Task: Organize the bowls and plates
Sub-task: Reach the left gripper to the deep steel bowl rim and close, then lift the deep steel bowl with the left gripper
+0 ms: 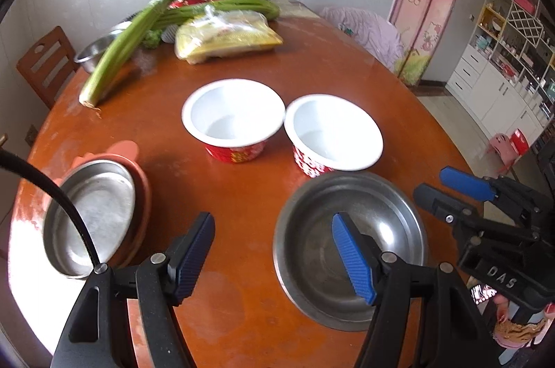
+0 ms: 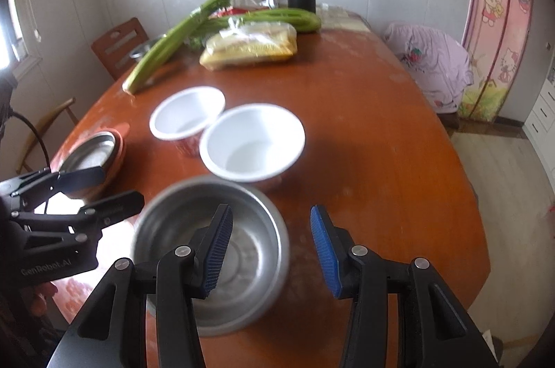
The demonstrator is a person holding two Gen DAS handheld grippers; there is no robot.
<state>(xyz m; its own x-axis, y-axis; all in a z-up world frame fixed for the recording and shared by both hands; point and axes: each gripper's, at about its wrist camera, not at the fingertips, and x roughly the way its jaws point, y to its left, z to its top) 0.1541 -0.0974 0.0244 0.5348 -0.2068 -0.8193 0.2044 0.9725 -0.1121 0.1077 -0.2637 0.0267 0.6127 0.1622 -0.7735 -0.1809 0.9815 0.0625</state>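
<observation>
My left gripper (image 1: 274,258) & right gripper (image 2: 270,250), both released, empty, over near steel bowl (image 1: 350,250); two white bowls (image 1: 233,120) farther.

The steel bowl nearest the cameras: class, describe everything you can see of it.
The steel bowl is round, shallow, of dull scuffed metal, with a plain rim and flat bottom. It is empty and stands upright on the wooden table, close in front of a white bowl with a red patterned outside. Nothing grips it.

steel bowl (image 2: 211,250) blurred, wooden chair (image 1: 45,62) partly behind table (image 1: 347,62)
</observation>
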